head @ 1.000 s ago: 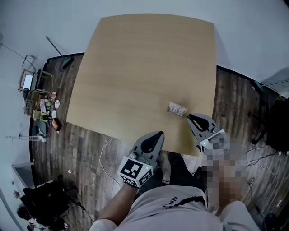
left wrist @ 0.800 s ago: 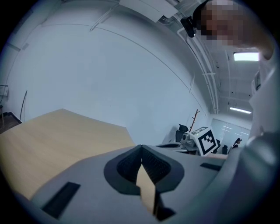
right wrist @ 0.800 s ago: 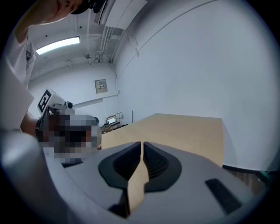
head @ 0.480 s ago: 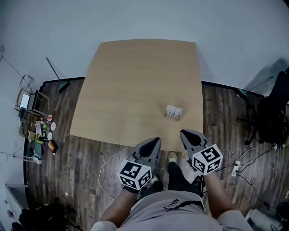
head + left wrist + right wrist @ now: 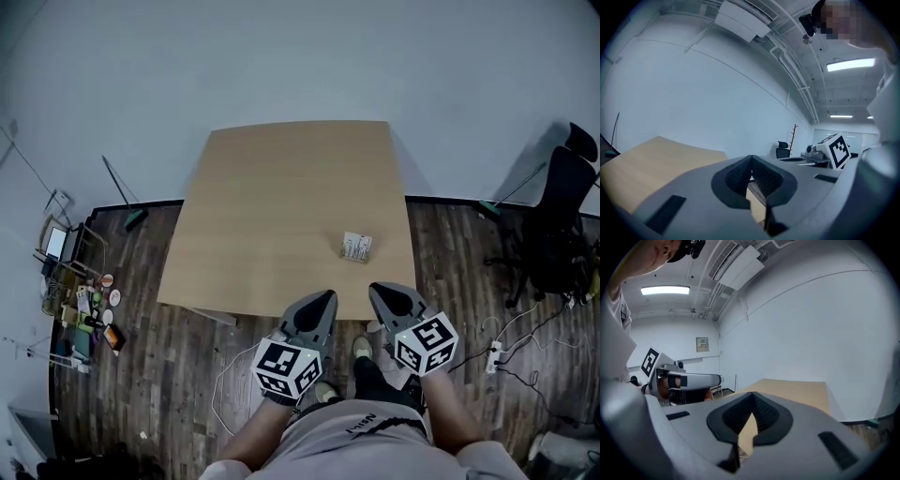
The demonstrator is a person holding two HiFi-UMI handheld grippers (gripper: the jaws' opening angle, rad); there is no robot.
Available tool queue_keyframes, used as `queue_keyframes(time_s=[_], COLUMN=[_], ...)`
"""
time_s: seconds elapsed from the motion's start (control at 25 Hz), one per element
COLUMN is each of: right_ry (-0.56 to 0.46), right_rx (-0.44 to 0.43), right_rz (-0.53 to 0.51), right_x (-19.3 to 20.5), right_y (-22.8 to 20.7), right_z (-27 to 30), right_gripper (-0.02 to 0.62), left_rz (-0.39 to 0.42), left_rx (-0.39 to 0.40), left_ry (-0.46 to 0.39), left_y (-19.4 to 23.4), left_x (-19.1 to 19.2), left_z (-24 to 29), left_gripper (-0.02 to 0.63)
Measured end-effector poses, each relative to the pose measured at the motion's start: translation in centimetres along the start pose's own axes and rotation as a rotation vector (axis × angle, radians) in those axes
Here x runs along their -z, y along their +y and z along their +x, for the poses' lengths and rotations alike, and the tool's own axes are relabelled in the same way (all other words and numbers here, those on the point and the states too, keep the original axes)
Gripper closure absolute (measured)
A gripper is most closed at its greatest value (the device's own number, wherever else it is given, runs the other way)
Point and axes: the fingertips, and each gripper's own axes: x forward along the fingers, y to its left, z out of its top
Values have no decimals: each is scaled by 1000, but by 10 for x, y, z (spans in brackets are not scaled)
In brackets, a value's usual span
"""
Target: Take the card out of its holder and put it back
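Note:
The card in its holder point(image 5: 356, 247) is a small pale packet lying on the wooden table point(image 5: 281, 206), toward the near right corner. My left gripper point(image 5: 323, 300) and right gripper point(image 5: 380, 292) hover side by side off the table's near edge, below the holder and apart from it. Each has its jaws pressed together with nothing between them, as the left gripper view point(image 5: 751, 161) and the right gripper view point(image 5: 752, 398) show. Neither gripper view shows the holder.
Dark plank floor surrounds the table. A black office chair point(image 5: 558, 234) stands at the right. Clutter with bottles and a small screen point(image 5: 80, 300) sits on the floor at the left. A power strip and cables point(image 5: 492, 354) lie at the right.
Both grippers have drawn back from the table's near edge toward my body. The head view has tilted, so the table sits lower and farther off. The holder stays where it was.

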Motion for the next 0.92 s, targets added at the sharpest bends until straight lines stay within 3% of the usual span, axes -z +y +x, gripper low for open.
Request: queue_keyframes(time_s=[0.52, 0.92], right_ry=[-37, -46], right_rx=[-14, -14], right_rz=[-29, -53], right_x=[-13, -16], right_y=[33, 30], right_z=[-13, -6], right_gripper=[581, 581], left_rz=[38, 52], left_rx=[1, 4], left_ry=[-36, -42], left_y=[-15, -10], left_x=[-10, -13], left_z=[-21, -16], left_gripper=[594, 594])
